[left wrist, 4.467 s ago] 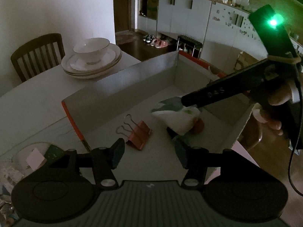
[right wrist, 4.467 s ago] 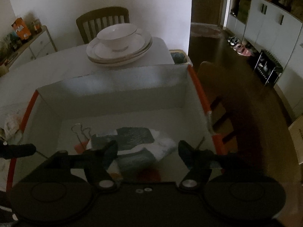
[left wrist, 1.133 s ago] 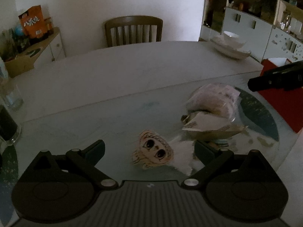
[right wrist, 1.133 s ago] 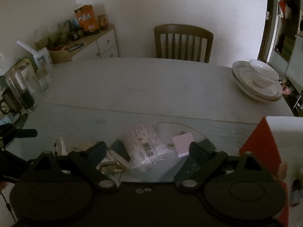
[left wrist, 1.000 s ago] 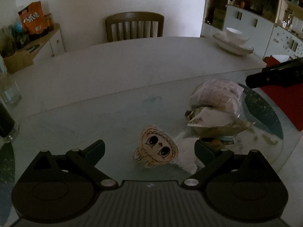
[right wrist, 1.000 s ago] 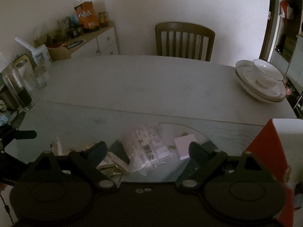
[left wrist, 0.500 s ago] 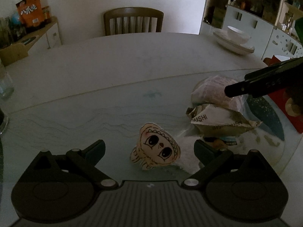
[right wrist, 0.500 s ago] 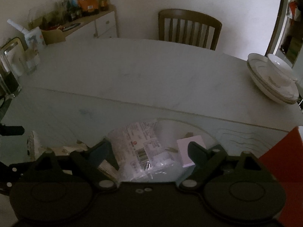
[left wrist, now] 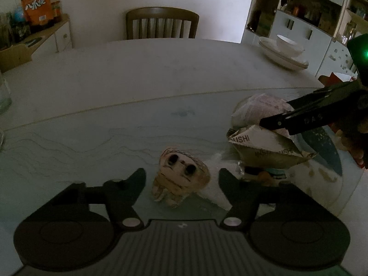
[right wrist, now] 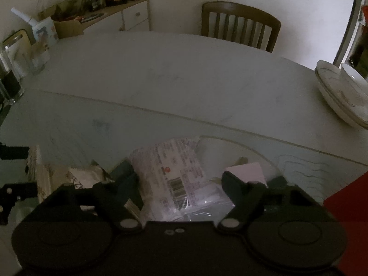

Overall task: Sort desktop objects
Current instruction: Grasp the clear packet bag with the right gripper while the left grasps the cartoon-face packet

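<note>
A small cartoon-face figure [left wrist: 181, 176] stands on the glass table between the fingers of my open left gripper [left wrist: 181, 179], untouched. To its right lie a crumpled paper wrapper printed "SUSHI" [left wrist: 264, 149] and a clear plastic packet with printed labels [left wrist: 260, 108]. My right gripper shows in the left wrist view as a dark arm [left wrist: 310, 117] over that packet. In the right wrist view the open right gripper [right wrist: 179, 181] straddles the same packet [right wrist: 177, 172]. A pale pink note pad [right wrist: 247, 171] lies by its right finger.
A red and white box edge [right wrist: 345, 197] is at the right. Stacked plates with a bowl [right wrist: 345, 94] sit at the far right of the table. Glass jars [right wrist: 9, 76] stand at the left. A wooden chair [left wrist: 161, 23] is behind the table.
Both grippers left the box and came back to the clutter pile. Over the last second both moved lower and closer, the left around the figure, the right around the plastic packet.
</note>
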### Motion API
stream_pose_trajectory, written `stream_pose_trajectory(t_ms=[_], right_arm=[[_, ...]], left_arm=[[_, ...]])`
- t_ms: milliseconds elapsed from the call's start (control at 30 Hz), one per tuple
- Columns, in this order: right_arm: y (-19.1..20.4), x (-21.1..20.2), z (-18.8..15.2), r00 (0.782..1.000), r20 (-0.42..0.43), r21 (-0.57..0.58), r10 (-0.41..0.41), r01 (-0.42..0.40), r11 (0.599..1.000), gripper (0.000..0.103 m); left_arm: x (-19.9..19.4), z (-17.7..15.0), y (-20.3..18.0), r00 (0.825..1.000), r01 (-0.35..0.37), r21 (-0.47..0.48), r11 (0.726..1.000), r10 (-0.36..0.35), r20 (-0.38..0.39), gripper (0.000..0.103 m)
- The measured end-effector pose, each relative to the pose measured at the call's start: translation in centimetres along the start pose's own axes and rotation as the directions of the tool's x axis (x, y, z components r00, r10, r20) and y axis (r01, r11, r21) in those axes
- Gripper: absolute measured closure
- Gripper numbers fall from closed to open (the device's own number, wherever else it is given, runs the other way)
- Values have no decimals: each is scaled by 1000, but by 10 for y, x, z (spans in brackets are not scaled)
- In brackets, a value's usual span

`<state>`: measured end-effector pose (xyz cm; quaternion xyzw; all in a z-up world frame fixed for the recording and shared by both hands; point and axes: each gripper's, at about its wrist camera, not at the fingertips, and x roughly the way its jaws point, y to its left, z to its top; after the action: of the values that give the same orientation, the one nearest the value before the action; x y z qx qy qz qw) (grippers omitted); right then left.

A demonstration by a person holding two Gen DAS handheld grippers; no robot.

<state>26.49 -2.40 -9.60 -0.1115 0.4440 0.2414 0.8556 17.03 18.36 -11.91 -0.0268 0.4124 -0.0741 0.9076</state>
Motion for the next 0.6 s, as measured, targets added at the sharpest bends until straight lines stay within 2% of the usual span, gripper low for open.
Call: stream_pose_trajectory(t_ms=[67,367,600], right_arm=[[1,1,0,1000,1,-3,-1,1,1000,23],[0,0,0,1000,0,-19,16,-16,1000,32],[-1,-3,2,1000,13,-20,17,-17,1000,51]], left_arm=[[0,1,0,1000,1,-3,1000,-1,5,46],[4,4,2,1000,19,-19,1000,-19,-2,54],[3,5,2,1000,11,-21,1000,-11,7,57]])
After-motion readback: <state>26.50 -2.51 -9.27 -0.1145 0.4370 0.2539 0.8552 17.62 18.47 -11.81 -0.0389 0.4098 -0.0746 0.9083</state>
